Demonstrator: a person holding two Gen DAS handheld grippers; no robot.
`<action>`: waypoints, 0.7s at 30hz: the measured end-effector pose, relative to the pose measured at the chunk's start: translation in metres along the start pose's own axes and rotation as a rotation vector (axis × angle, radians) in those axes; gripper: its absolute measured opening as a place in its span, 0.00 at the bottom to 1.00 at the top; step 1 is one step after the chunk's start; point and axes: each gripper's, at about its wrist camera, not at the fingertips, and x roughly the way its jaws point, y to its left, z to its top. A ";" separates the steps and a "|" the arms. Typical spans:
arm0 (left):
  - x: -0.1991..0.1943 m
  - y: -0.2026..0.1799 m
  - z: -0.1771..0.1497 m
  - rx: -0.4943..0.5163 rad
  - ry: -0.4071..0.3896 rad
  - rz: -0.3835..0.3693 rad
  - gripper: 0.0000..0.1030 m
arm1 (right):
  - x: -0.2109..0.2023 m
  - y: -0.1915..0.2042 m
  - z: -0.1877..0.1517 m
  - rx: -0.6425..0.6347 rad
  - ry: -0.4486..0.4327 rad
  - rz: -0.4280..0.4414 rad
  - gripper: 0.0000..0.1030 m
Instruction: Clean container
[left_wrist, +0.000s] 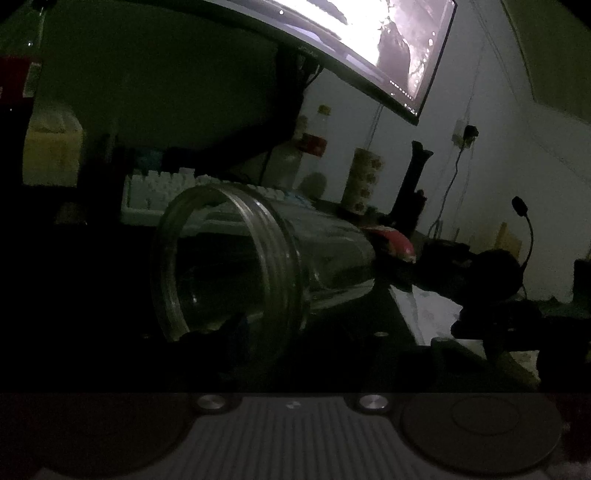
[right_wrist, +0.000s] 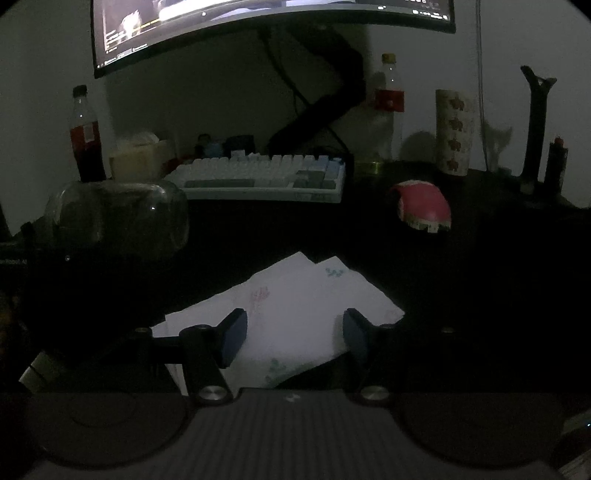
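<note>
1. Two grippers: your right gripper (right_wrist: 291, 338) has its jaws wide apart, holding nothing, over the white tissue (right_wrist: 295, 314).
2. Your left jaws are lost in shadow; cannot tell their state.
3. Glass jar (left_wrist: 236, 266) lies tilted, rim toward you, far left.
4. Dark desk (right_wrist: 480, 280) is open on the right, short of the keyboard (right_wrist: 262, 177).

A clear glass jar (left_wrist: 258, 254), lidless and empty, is held on its side above a dark desk in dim light, its threaded wide mouth turned toward the left wrist camera; a white paper napkin (right_wrist: 295, 314) with faint printed motifs lies flat on the desk nearby, partly unfolded
</note>
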 end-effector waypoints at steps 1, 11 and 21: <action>0.000 -0.001 0.000 0.003 -0.001 0.004 0.52 | 0.001 0.002 0.001 -0.010 0.009 0.007 0.77; 0.003 -0.005 -0.001 0.023 -0.004 0.033 0.55 | 0.020 0.028 -0.001 -0.110 0.027 0.080 0.41; 0.003 -0.002 -0.001 0.009 -0.008 0.023 0.56 | 0.004 0.040 0.039 -0.068 -0.072 0.170 0.09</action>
